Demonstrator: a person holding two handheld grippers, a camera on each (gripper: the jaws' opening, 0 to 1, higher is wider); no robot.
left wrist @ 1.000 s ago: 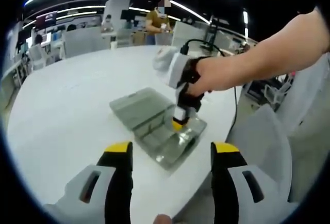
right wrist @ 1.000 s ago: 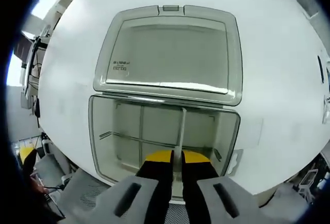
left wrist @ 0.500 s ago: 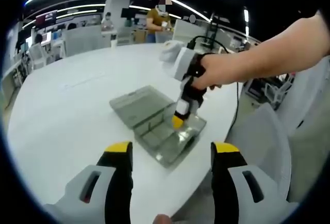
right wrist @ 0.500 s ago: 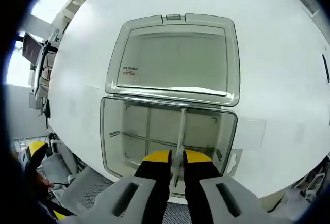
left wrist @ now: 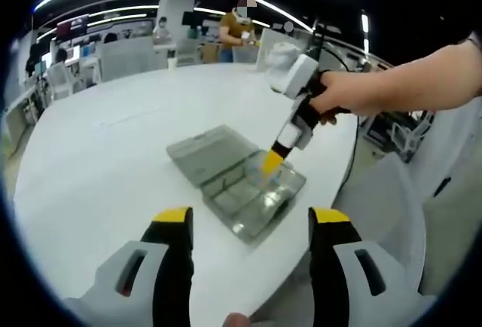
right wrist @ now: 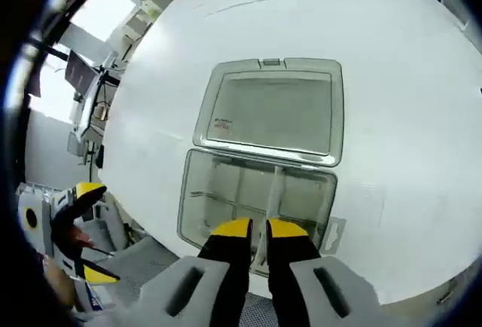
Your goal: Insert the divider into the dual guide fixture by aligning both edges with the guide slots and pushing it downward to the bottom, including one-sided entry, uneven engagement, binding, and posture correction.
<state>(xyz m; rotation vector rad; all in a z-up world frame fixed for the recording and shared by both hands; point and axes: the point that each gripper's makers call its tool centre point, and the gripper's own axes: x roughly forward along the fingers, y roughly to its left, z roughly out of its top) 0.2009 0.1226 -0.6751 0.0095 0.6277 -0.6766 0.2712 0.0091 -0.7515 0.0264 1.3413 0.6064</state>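
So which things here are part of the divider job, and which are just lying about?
In the job:
- case, lid open flat
- divider, between the right gripper's jaws
- right gripper
- left gripper, open, held back

Lying about:
- table
- chair
- background desks and people

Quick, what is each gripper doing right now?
Left gripper: open, holding nothing.
Right gripper: nearly closed; whether it grips the divider cannot be told.
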